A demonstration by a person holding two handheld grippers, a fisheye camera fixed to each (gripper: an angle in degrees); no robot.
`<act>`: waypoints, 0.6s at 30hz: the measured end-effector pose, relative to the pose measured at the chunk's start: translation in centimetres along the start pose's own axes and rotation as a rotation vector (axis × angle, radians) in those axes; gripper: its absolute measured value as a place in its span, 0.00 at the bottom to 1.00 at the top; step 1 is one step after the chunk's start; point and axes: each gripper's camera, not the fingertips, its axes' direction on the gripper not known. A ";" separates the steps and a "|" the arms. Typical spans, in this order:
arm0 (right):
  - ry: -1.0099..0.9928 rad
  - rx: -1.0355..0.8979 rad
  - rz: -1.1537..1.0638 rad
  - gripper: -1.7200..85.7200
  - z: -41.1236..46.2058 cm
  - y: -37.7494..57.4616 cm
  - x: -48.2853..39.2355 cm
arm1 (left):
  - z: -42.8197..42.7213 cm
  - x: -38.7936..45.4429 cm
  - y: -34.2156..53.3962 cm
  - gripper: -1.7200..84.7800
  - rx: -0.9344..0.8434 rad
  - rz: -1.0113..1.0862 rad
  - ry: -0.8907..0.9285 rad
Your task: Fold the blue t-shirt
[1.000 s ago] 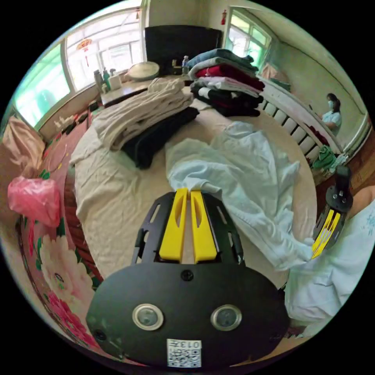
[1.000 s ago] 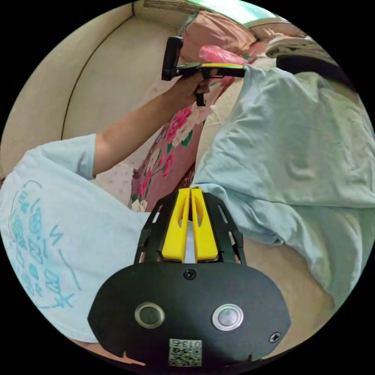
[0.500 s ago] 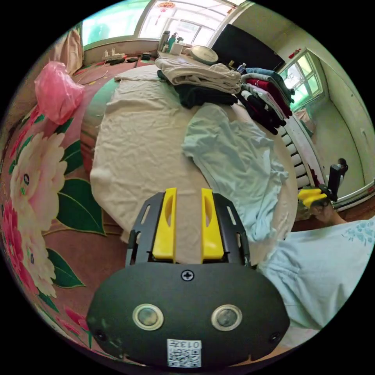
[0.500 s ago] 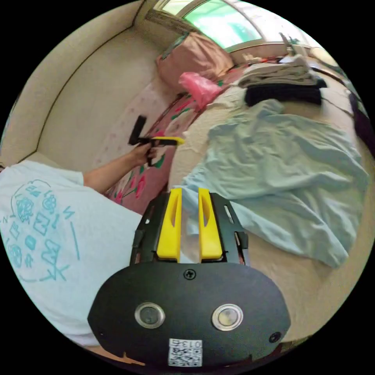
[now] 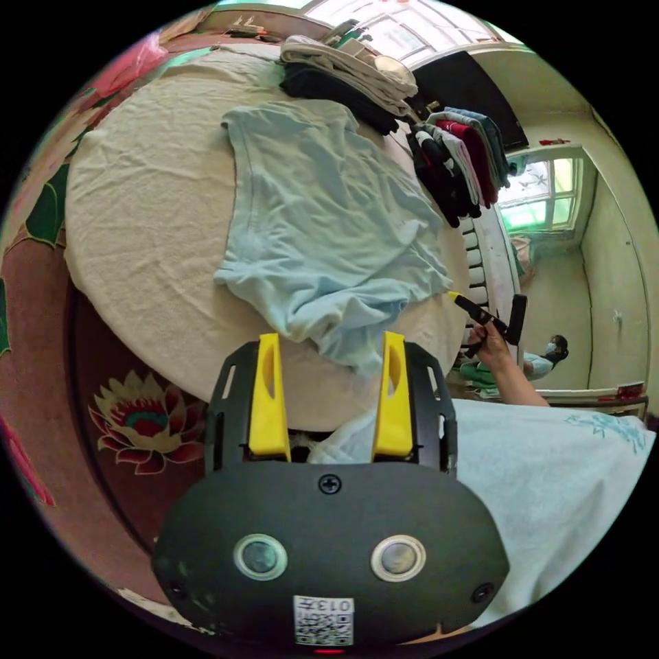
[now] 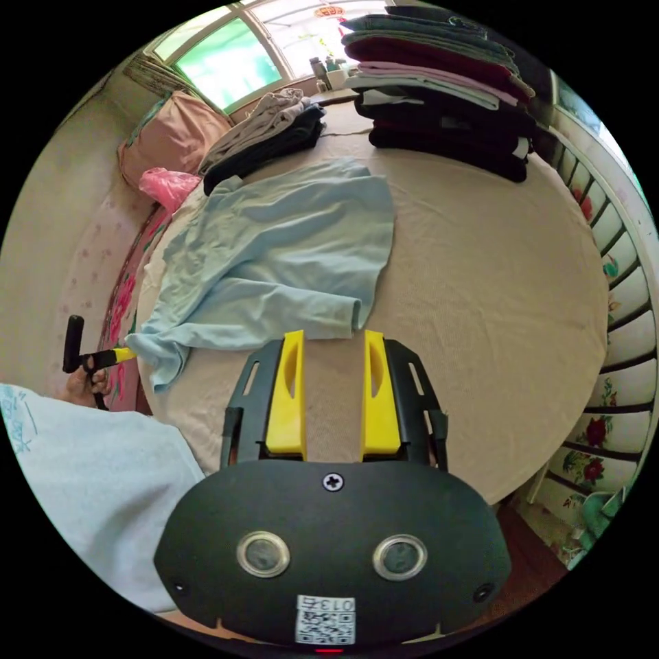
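Note:
The light blue t-shirt (image 5: 322, 220) lies spread but wrinkled on a round table under a beige cloth (image 5: 137, 206). My left gripper (image 5: 331, 340) is open at the table's near edge, and a bunched corner of the shirt lies just past its fingertips. In the right gripper view the t-shirt (image 6: 274, 254) reaches left to that corner, where the left gripper (image 6: 103, 357) is held in a hand. My right gripper (image 6: 333, 338) is open above the bare cloth, just short of a rolled edge of the shirt. A hand holds the right gripper (image 5: 480, 316) beyond the table's right rim.
A tall stack of folded dark clothes (image 6: 439, 103) and a beige and black pile (image 6: 268, 130) stand at the table's far side. A pink bag (image 6: 168, 185) and a pillow (image 6: 178, 130) lie to the left. A white railing (image 6: 618, 274) runs on the right. The person's pale shirt (image 5: 549, 480) is close.
Both grippers were shut on the shirt's edge one second ago; both have since opened wide and let it go. The shirt now lies flatter on the table. Both cameras have swung.

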 end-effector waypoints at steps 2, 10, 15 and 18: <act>-0.021 -0.022 -0.009 0.15 0.6 -0.3 0.7 | 1.0 -0.4 -0.3 0.24 -0.034 -0.017 0.001; -0.002 0.019 -0.129 0.05 -4.9 -1.5 -0.7 | 1.6 -3.1 -1.3 0.03 -0.051 0.046 0.129; -0.152 0.236 -0.293 0.04 -18.5 1.5 -1.7 | -8.0 -2.1 -0.3 0.02 0.159 0.405 0.346; -0.082 0.117 -0.255 0.04 -19.3 3.8 -0.1 | -13.6 -4.2 2.0 0.02 0.289 0.574 0.494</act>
